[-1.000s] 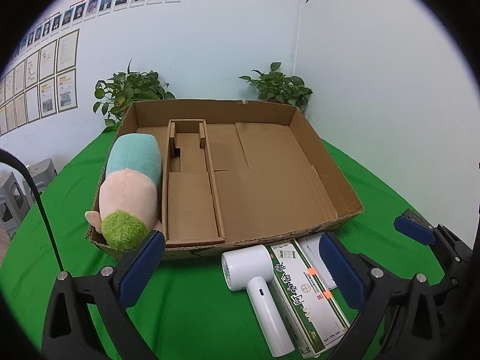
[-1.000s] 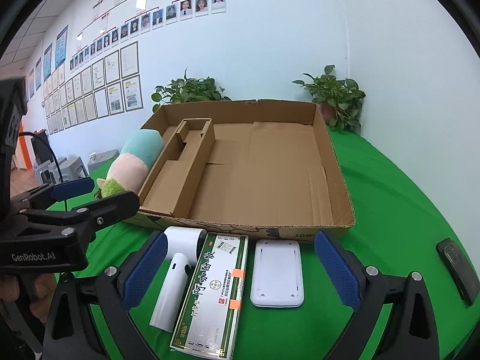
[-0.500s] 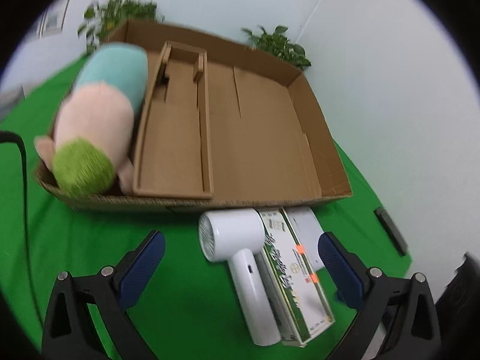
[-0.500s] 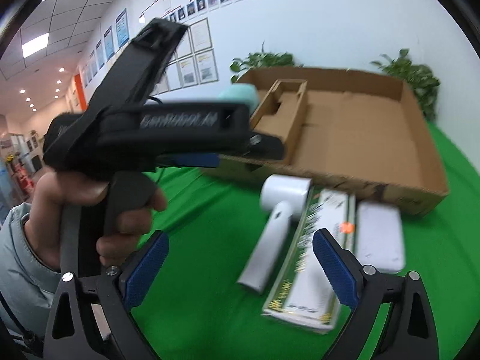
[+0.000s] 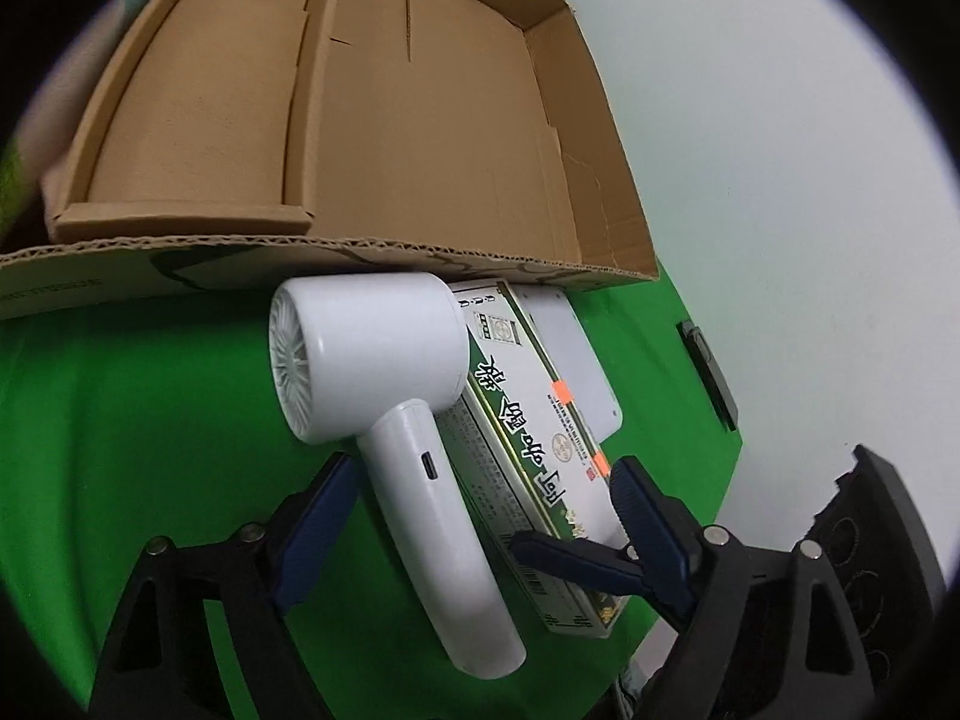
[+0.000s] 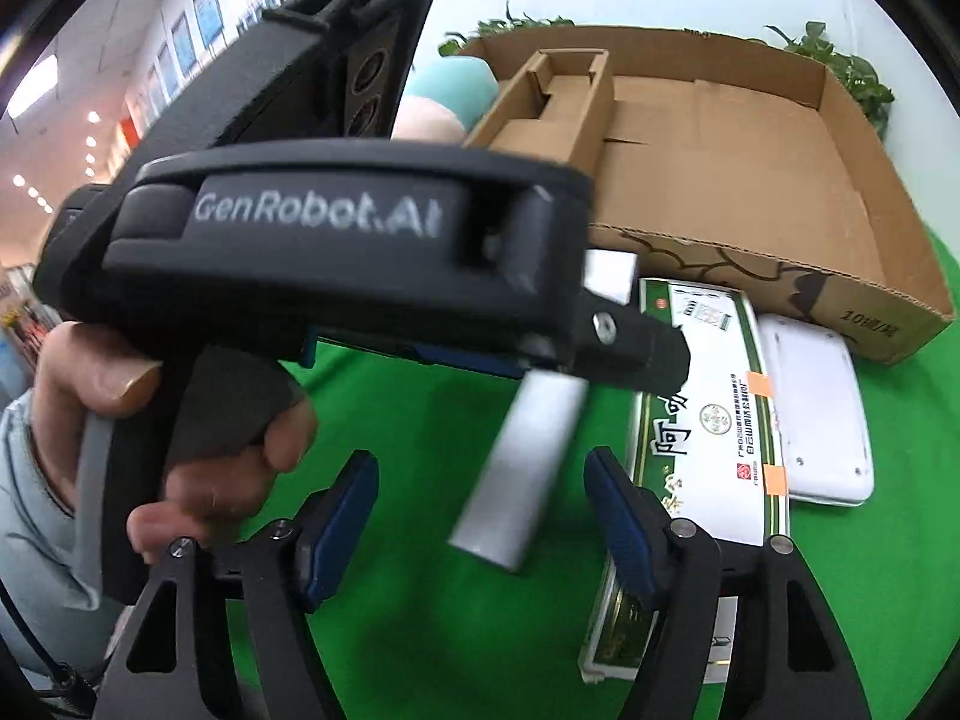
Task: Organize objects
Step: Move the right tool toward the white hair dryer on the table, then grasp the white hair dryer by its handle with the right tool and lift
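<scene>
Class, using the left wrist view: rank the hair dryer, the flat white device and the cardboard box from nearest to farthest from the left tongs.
1. Hair dryer: handle between the closing left tongs.
2. Flat white device: right, beyond the green carton.
3. Cardboard box: farthest, at the back.

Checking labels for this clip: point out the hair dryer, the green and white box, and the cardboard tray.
hair dryer [image 5: 420, 492], left wrist view, on its handle.
green and white box [image 5: 528, 426], left wrist view, printed top face.
cardboard tray [image 5: 606, 138], left wrist view, right wall.

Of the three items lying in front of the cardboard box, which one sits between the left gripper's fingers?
The white hair dryer: its handle lies between the closing left gripper; the green-and-white carton and flat white device lie beyond.
</scene>
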`<state>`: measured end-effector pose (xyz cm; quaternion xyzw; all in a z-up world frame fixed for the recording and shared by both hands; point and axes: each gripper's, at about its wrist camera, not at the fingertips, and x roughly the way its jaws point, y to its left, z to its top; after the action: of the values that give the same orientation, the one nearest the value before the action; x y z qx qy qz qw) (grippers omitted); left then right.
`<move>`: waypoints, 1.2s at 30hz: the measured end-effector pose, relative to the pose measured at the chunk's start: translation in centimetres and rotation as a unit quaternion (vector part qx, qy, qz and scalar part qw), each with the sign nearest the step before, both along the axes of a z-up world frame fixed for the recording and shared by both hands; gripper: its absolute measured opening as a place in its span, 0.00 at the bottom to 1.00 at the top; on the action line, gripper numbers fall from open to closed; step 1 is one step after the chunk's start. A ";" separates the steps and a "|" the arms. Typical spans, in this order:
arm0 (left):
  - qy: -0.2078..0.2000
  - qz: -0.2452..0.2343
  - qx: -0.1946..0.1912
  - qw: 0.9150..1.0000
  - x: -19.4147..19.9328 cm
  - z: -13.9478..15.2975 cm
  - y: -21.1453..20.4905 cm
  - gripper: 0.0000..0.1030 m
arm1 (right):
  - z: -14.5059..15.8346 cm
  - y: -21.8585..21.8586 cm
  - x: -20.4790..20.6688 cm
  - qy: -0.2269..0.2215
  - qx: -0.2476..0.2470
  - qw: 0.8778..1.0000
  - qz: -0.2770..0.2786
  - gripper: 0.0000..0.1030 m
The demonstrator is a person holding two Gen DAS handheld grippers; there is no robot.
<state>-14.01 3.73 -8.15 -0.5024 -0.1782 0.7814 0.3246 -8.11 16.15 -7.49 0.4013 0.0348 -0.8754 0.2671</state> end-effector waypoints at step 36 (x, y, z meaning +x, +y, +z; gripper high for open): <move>-0.084 0.077 0.046 0.992 3.7 -3.1 -1.4 0.37 | -1.8 1.4 3.1 -0.062 0.032 0.997 -0.031 0.41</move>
<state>-10.27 2.38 -11.20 -0.5353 -0.2786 0.7503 0.2699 -5.02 17.52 -9.31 0.4643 0.0335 -0.8551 0.2285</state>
